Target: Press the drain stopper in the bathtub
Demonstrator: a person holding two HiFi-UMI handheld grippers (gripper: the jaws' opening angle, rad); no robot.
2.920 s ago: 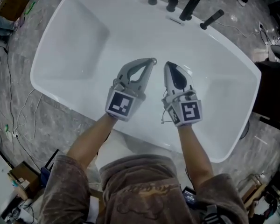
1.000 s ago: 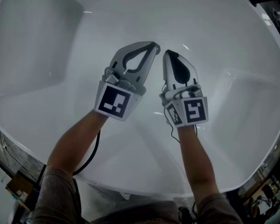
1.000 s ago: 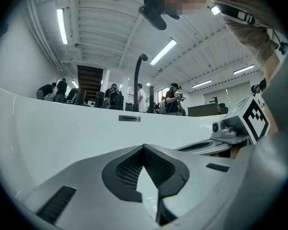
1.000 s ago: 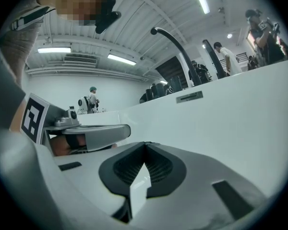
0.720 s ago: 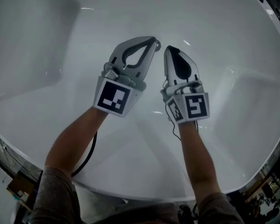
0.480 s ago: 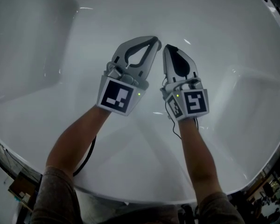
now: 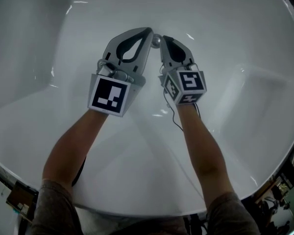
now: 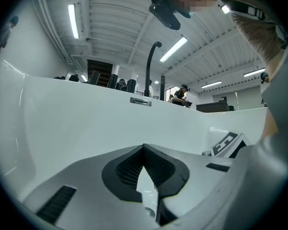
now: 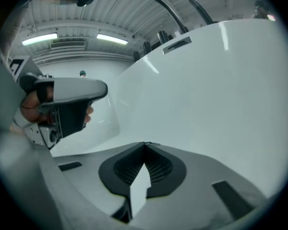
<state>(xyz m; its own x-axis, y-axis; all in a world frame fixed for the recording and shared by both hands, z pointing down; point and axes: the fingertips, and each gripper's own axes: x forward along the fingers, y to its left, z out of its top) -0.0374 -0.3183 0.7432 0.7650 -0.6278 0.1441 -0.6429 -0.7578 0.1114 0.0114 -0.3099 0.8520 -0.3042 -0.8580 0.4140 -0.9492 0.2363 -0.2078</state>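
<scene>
The drain stopper (image 7: 157, 41), a small round chrome knob, sits on the white bathtub floor (image 7: 225, 43). My left gripper (image 7: 148, 33) is shut, with its tip right at the stopper's left side. My right gripper (image 7: 165, 38) is also shut, its tip against the stopper's right side. Whether either tip presses on the stopper cannot be told. In the left gripper view the shut left gripper (image 8: 144, 147) shows a chrome glint of the stopper (image 8: 150, 212) low in the slot between its fingers. The right gripper view shows the shut right gripper (image 9: 145, 144) over bare tub floor, with the left gripper (image 9: 72, 99) beside it.
Tub walls (image 7: 29, 43) rise all around both arms. A tall black faucet (image 8: 151, 66) and an overflow plate (image 8: 140, 101) stand on the far rim, also seen as the faucet (image 9: 163, 6) in the right gripper view. Clutter lies on the floor beyond the near tub rim (image 7: 19, 199).
The view has closed in on the tub floor. Both shut grippers have moved forward and down, and their tips have drawn together around the chrome stopper.
</scene>
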